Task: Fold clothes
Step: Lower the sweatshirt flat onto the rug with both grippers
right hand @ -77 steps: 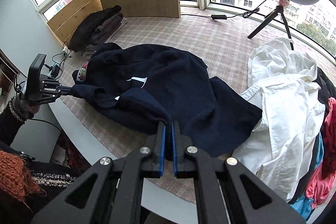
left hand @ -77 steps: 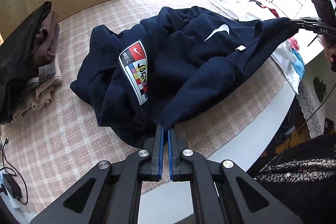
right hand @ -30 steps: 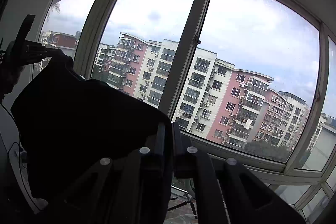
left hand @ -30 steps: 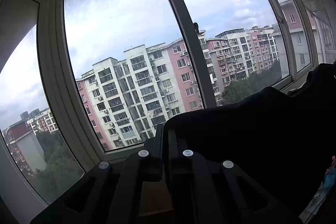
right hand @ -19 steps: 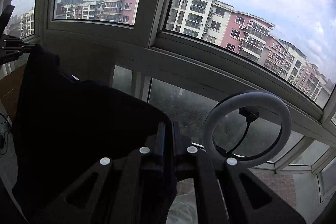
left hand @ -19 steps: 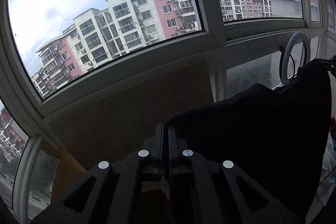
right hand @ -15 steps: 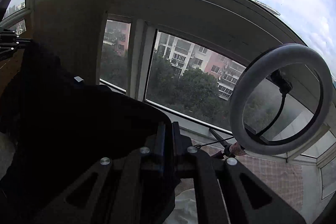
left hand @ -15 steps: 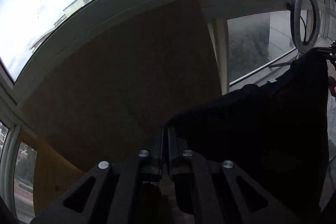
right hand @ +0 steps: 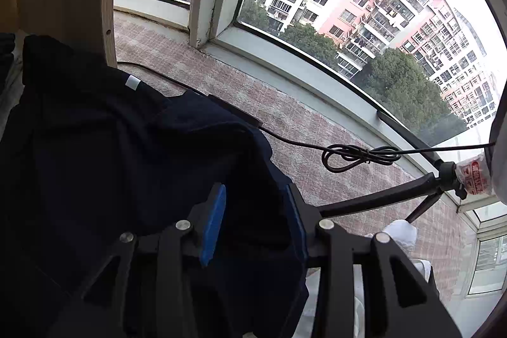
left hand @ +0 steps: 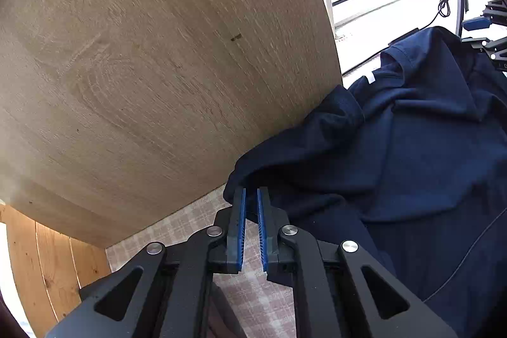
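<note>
Both wrist views have swung from the window down to the worktop; the navy sweatshirt, held up a second ago, now lies on it against the wooden panel. Left hand-held gripper: jaws opening, narrow gap, cloth edge at the tips, no longer pinched. Right hand-held gripper: jaws opening, wide apart, fabric loose between them. Risk: the upper edge lands bunched, so the fold goes crooked. Cloth looks thick and rumpled, white tag showing.

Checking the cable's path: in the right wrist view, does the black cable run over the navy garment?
No, the black cable lies on the checked cloth beside the navy garment.
</note>
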Motion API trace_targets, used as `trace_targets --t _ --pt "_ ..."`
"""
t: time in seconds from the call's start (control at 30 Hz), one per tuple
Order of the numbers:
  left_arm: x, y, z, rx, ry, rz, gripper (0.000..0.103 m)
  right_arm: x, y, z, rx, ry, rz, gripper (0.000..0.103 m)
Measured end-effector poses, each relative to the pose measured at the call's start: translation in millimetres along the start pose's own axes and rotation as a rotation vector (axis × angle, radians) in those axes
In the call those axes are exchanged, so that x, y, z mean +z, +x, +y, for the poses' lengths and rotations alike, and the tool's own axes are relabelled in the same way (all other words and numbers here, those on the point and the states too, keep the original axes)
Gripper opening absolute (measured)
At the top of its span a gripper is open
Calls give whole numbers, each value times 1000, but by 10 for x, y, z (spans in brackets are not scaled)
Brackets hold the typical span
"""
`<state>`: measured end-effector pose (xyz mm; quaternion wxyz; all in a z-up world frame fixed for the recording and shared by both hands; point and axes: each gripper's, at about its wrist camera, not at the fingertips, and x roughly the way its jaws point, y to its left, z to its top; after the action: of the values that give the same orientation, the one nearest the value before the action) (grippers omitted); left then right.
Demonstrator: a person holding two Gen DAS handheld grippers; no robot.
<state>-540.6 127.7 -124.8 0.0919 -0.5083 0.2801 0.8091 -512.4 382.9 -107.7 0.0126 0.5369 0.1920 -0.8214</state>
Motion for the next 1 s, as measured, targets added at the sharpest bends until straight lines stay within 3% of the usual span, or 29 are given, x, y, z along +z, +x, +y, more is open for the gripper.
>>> trace_targets --t 0.07,0.17,0.27,0.33,0.4,0.43,0.47,0.53,0.63,0.7,0.73,0.83,0.93,1.0 --pt "-192 -148 -49 -72 20 -6 22 -106 -247 -97 31 31 -32 42" --pt "-476 -179 -332 -186 62 14 34 -401 -595 -241 144 137 -80 66" --pt "-747 -137 -554 -225 106 47 37 -816 -664 -230 222 210 -60 66" --pt "-808 -72 -575 -210 55 70 37 -1061 -631 -171 244 240 -39 66" --pt "-793 93 -550 -195 6 94 31 -1271 -559 -90 270 269 -14 66" --pt "-786 175 -537 -187 -18 106 3 -1367 -526 -56 282 285 0 66" --pt "-794 226 -478 -175 -40 128 2 -1457 -493 -22 289 298 14 66" --pt "-843 150 -283 -99 -55 135 2 -1637 -483 34 291 311 40 66" --pt "-932 -184 133 221 -72 109 5 -1906 -669 43 293 337 22 66" --pt "-1003 -544 374 320 -119 67 9 -2104 -864 22 313 379 -7 66" --pt "-1059 -767 467 313 -141 30 10 -2213 -977 16 334 400 -23 66" --pt "-1337 -1371 620 172 -195 -60 29 -2555 -1336 21 378 445 -67 66" --pt "-1755 -1820 635 37 -218 -123 31 -2917 -1759 81 396 452 -112 66" --pt "-2116 -1974 571 -32 -225 -118 31 -3158 -1995 139 396 457 -130 66"
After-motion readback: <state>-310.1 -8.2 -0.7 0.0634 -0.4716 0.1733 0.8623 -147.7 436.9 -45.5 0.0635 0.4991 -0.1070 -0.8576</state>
